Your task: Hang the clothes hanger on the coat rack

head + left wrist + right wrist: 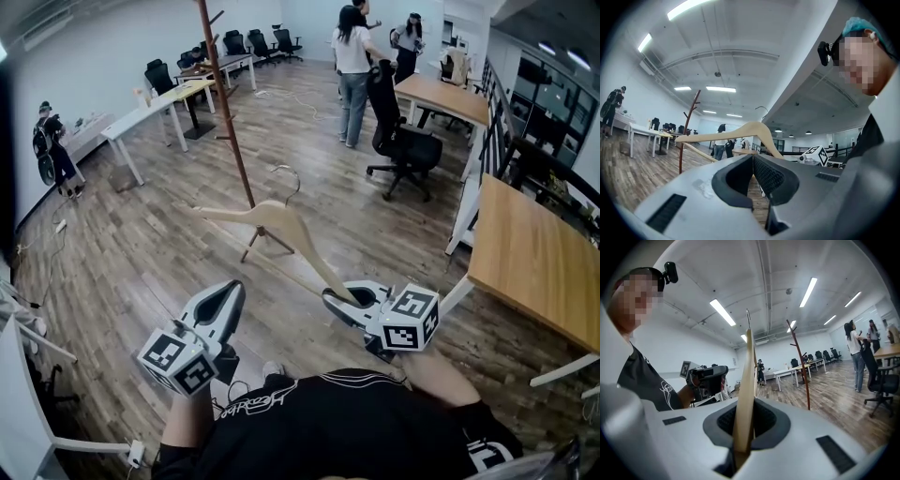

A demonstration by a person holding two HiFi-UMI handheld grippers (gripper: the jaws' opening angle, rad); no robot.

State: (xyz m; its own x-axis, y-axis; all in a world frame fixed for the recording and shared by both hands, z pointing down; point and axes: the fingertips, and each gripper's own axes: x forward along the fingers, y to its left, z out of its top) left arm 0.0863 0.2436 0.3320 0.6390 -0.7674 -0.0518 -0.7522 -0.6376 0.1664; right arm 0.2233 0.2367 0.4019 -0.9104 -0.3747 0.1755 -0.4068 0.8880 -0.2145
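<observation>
A light wooden clothes hanger (274,221) with a metal hook (289,174) hangs in the air in front of me, its hook close to the coat rack. My right gripper (332,297) is shut on the end of its near arm; in the right gripper view the hanger (748,376) stands edge-on between the pads. The brown coat rack (231,122) rises from the wooden floor just behind the hanger, also seen as a coat rack (801,363) and coat rack (687,132). My left gripper (229,289) sits left of the hanger, shut and holding nothing (752,157).
A wooden table (534,262) stands at the right, with a black office chair (403,145) and two standing people (354,70) beyond it. White desks (150,112) line the left wall, where another person (52,145) stands. Bare wooden floor surrounds the rack's base (259,242).
</observation>
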